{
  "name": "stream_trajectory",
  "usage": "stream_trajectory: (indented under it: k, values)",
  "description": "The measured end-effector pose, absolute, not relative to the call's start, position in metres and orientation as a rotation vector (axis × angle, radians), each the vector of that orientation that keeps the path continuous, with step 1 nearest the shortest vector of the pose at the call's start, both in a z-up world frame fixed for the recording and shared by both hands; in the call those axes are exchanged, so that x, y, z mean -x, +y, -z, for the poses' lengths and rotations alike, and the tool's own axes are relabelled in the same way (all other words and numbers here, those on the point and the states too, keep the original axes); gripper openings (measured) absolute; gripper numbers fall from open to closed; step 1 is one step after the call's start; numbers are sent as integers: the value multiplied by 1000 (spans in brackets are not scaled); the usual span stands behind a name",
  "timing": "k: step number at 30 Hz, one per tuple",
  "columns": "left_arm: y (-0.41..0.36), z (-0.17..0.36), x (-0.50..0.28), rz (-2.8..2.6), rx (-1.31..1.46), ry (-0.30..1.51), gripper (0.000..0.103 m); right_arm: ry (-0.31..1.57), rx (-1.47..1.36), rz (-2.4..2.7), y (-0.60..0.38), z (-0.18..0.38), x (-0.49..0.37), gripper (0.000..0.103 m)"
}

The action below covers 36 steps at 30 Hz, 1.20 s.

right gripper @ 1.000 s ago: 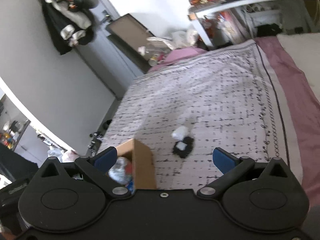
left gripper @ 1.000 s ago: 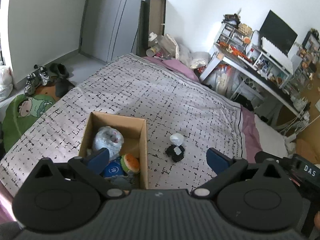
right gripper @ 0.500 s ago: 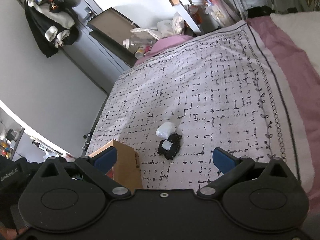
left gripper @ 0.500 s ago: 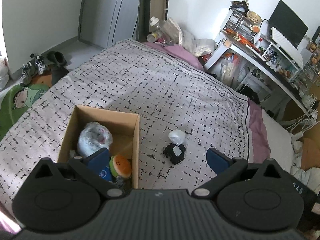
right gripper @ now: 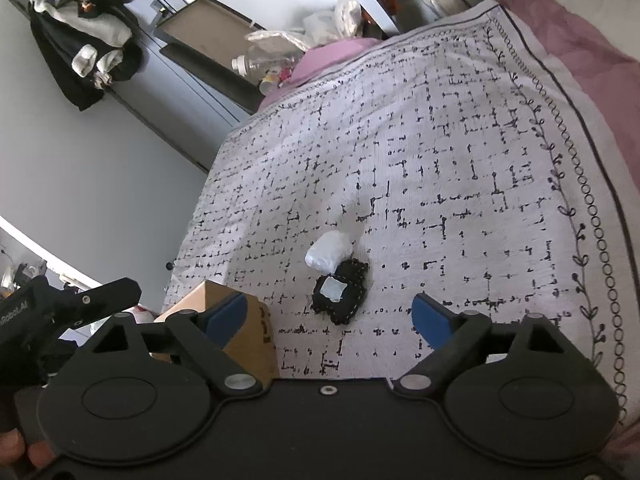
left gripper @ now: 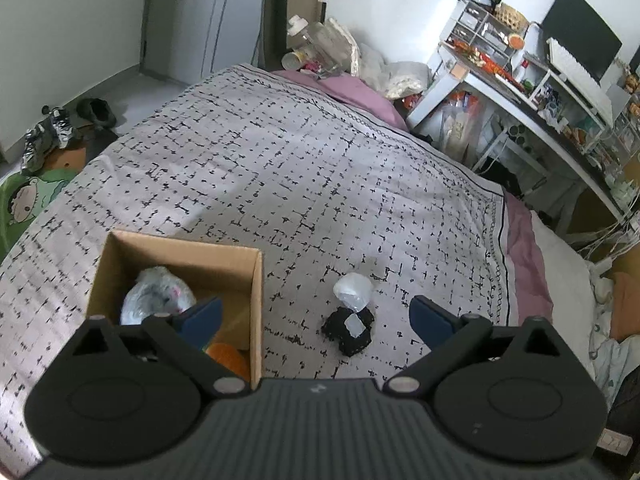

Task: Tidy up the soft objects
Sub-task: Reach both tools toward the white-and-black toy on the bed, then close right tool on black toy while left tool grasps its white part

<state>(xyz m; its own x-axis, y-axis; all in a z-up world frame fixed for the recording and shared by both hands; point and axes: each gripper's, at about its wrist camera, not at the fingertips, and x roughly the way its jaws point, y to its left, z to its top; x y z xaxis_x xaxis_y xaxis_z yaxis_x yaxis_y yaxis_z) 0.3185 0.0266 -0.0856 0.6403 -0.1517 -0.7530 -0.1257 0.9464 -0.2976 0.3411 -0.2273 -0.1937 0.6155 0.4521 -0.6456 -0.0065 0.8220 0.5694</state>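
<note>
A small black soft toy [left gripper: 349, 332] [right gripper: 340, 291] with a pale patch lies on the patterned bedspread [left gripper: 280, 184], and a white plastic-wrapped lump [left gripper: 353, 290] [right gripper: 329, 255] touches its far side. Left of them stands an open cardboard box [left gripper: 256, 280] [right gripper: 250, 334] holding a plastic-wrapped plush [left gripper: 158, 296] and an orange plush [left gripper: 228, 358]. My left gripper [left gripper: 316, 318] hangs open above the box's right wall and the toy. My right gripper [right gripper: 330, 314] hovers just short of the black toy, its jaws closing with nothing pressed between them.
Purple bedding [left gripper: 360, 94] and bottles and bags [left gripper: 320, 50] lie at the bed's far end. A cluttered white desk [left gripper: 532, 92] with a monitor stands at the right. Shoes [left gripper: 52, 136] and a green mat [left gripper: 24, 204] are on the floor at the left. The left gripper's body [right gripper: 60, 308] shows in the right wrist view.
Both grippers have dropped closer to the bed and the black toy, which now looms larger. The right gripper's fingers have narrowed slightly.
</note>
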Motion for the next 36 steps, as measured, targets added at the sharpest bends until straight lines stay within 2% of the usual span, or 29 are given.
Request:
stream_trajectory:
  k: [5, 8, 11, 13, 16, 19, 33, 35, 36]
  values:
    - [19, 99, -339, 45, 318, 900, 98, 912, -575, -279, -224, 210, -356, 77]
    - [15, 105, -351, 71, 308, 903, 92, 934, -587, -281, -221, 219, -365, 74]
    - [10, 112, -364, 97, 299, 908, 83, 951, -588, -294, -216, 226, -372, 72]
    - [8, 117, -372, 113, 297, 922, 71, 964, -592, -306, -212, 231, -376, 71]
    - [5, 126, -383, 131, 301, 947, 62, 980, -601, -326, -208, 237, -382, 66]
    - [3, 136, -392, 136, 305, 970, 57, 1000, -608, -327, -203, 246, -390, 62]
    - [-2, 168, -424, 143, 300, 1064, 55, 1040, -558, -304, -181, 276, -419, 61]
    - [-3, 172, -427, 147, 300, 1076, 55, 1026, -513, -308, -176, 276, -421, 56]
    - [-5, 174, -429, 152, 299, 1082, 55, 1021, -479, -304, -174, 275, -422, 44]
